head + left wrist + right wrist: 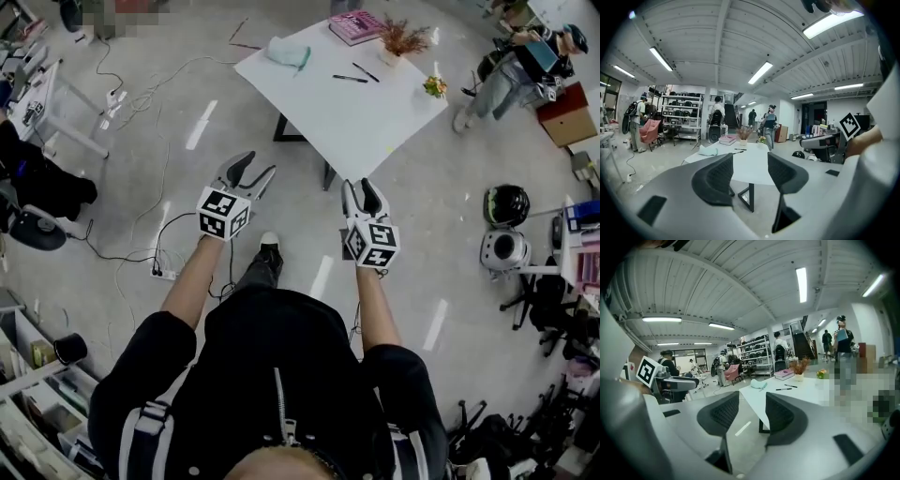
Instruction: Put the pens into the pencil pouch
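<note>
A person stands short of the white worktop (361,127), holding out the left gripper (257,167) and right gripper (360,187); both sets of fingers are apart and empty. Two pens (349,79) lie there near the pale pouch (288,52). The task looks unstarted: next, step in and reach a pen.

Smooth matt table (366,117), pencil pouch (286,52) perhaps cloth, glossy grey floor (441,225), ribbed matt pads (715,180) on left hand-held gripper (750,171)

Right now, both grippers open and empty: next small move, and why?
Probably step toward the white table: the pens and pouch lie on its far half, seemingly beyond reach, while the left gripper and right gripper hover open over the floor.
</note>
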Demonstrator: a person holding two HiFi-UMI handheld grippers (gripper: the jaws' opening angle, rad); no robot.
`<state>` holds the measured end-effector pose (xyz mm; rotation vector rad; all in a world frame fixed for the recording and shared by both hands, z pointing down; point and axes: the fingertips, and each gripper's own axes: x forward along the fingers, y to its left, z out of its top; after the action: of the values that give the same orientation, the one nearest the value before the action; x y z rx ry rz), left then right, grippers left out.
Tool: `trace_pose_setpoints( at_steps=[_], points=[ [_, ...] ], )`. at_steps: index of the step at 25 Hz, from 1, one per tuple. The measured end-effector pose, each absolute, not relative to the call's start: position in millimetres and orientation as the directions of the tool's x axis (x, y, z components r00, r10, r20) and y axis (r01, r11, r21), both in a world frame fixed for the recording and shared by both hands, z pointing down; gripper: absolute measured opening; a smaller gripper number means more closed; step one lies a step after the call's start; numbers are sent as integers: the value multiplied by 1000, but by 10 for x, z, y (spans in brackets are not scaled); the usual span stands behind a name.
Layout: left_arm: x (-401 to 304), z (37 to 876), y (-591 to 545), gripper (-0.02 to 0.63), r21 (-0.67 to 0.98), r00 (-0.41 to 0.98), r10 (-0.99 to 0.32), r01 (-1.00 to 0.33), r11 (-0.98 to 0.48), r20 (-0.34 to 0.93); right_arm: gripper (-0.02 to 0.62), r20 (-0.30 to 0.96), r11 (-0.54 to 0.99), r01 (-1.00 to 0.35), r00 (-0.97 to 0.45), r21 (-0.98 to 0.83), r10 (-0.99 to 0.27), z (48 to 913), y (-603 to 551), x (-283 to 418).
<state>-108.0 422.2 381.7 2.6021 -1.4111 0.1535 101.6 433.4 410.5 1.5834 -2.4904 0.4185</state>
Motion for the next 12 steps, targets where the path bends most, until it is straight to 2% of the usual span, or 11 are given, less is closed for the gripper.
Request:
trace_pose_setpoints(
  at_steps=[12],
  points=[
    [-1375, 3774, 2848, 235, 96, 640, -747, -767, -634, 179, 169, 275, 315, -940, -339, -131, -900, 3969, 3145, 650]
  ],
)
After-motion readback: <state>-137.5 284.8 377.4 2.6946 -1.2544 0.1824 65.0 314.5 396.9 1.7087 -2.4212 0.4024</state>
